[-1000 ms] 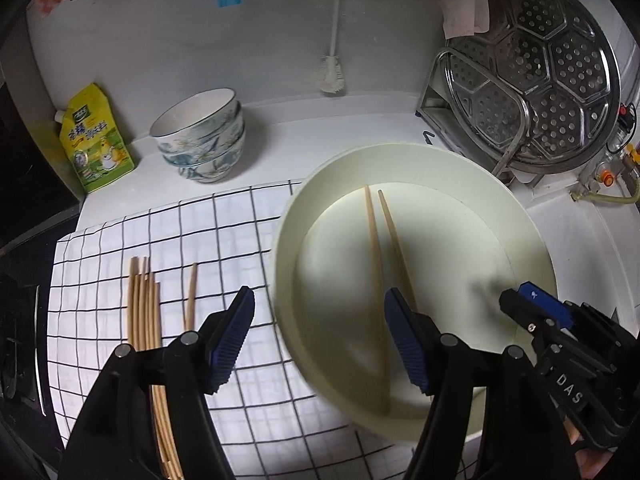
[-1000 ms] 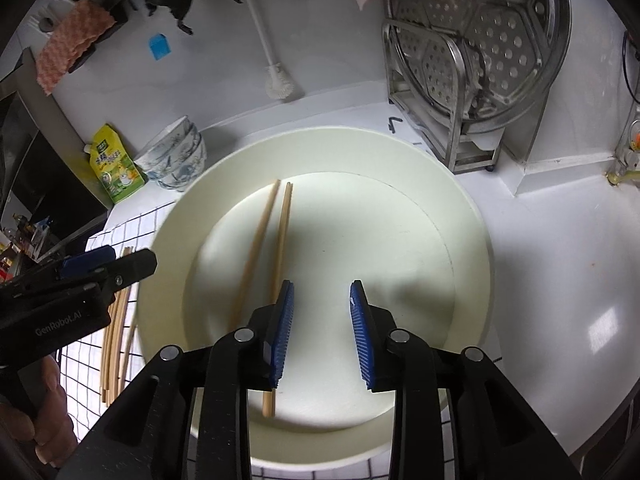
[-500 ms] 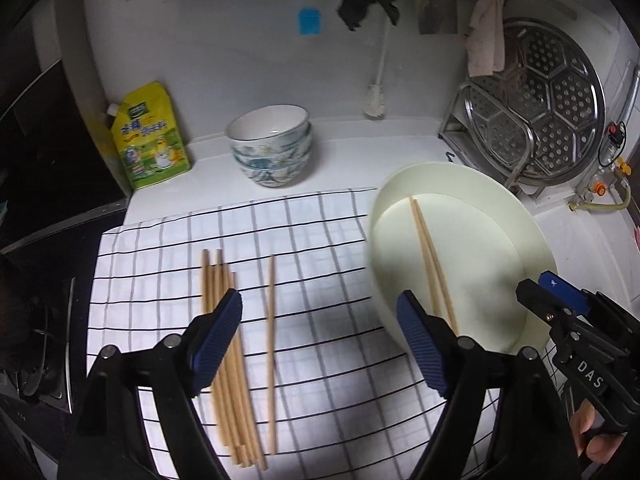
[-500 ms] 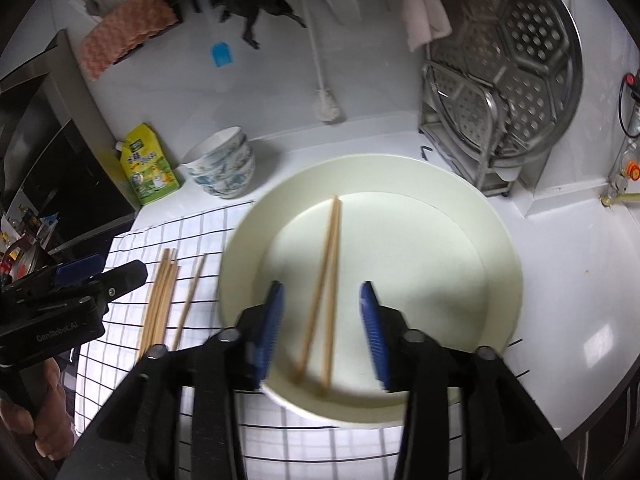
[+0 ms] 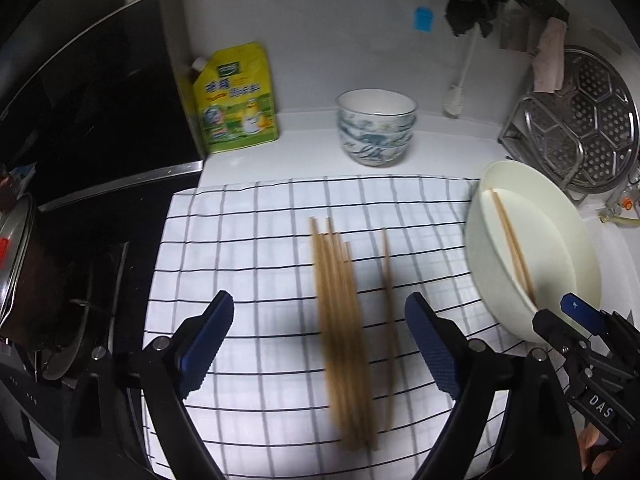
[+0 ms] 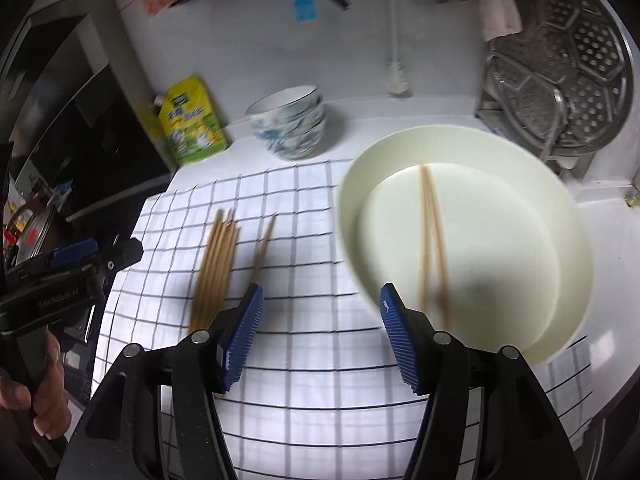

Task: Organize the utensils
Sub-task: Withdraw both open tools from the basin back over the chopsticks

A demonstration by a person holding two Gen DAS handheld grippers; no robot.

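Several wooden chopsticks point(image 5: 340, 320) lie bundled on a white checked cloth point(image 5: 248, 264), with one single chopstick point(image 5: 387, 312) just to their right. They also show in the right wrist view point(image 6: 216, 264). Two more chopsticks point(image 6: 430, 248) lie in a cream plate point(image 6: 520, 184), also seen in the left wrist view point(image 5: 512, 248). My left gripper point(image 5: 320, 344) is open and empty above the bundle. My right gripper point(image 6: 320, 336) is open and empty over the cloth, left of the plate.
Stacked patterned bowls point(image 5: 376, 132) and a yellow-green refill pouch point(image 5: 234, 98) stand at the back. A steel steamer tray on a rack point(image 5: 580, 120) is at the back right. A dark stove point(image 5: 80, 160) lies to the left of the cloth.
Both grippers have moved left, away from the plate and over the cloth. The right gripper has opened wide. The two chopsticks stay in the plate.
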